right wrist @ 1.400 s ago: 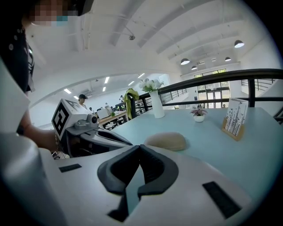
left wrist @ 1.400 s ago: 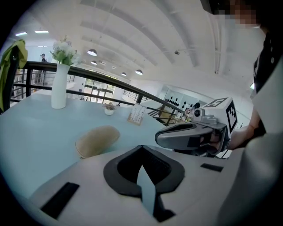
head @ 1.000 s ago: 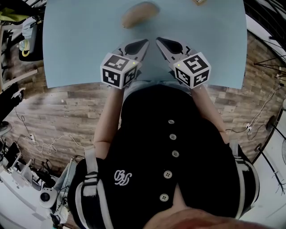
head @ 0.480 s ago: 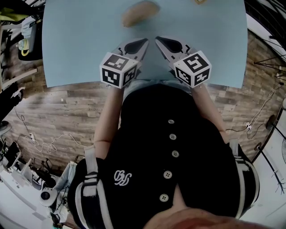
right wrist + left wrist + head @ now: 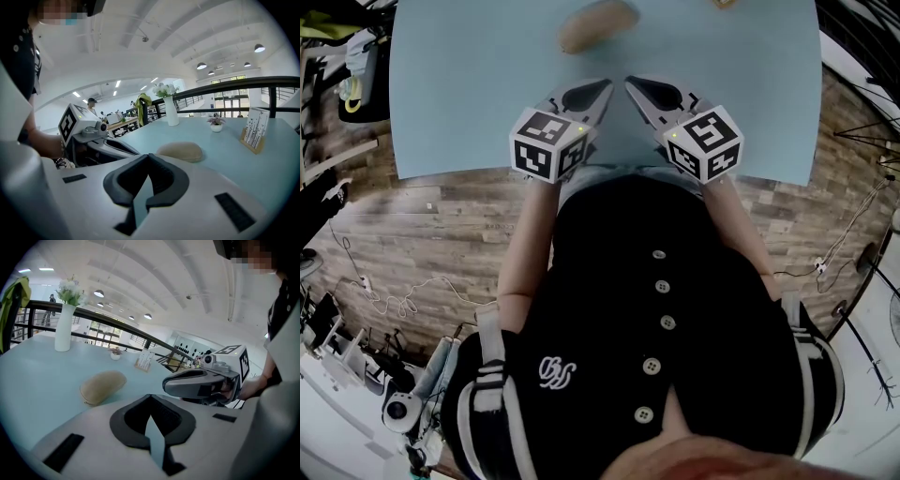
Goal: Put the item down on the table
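My left gripper (image 5: 602,89) and right gripper (image 5: 634,87) are closed on nothing; tan oval pouch (image 5: 596,26) lies on pale-blue table (image 5: 469,84) ahead of my jaws, so placing looks done, just keep clear.

Left gripper (image 5: 150,399): jaws together, nothing between them.
Tan pouch (image 5: 102,386): lying flat on the table, apart from both grippers.
Table (image 5: 33,376): pale blue.
Right gripper (image 5: 171,384): close by on the right, tip pointing left.
Vase (image 5: 63,331): white, upright, holding flowers, far left.
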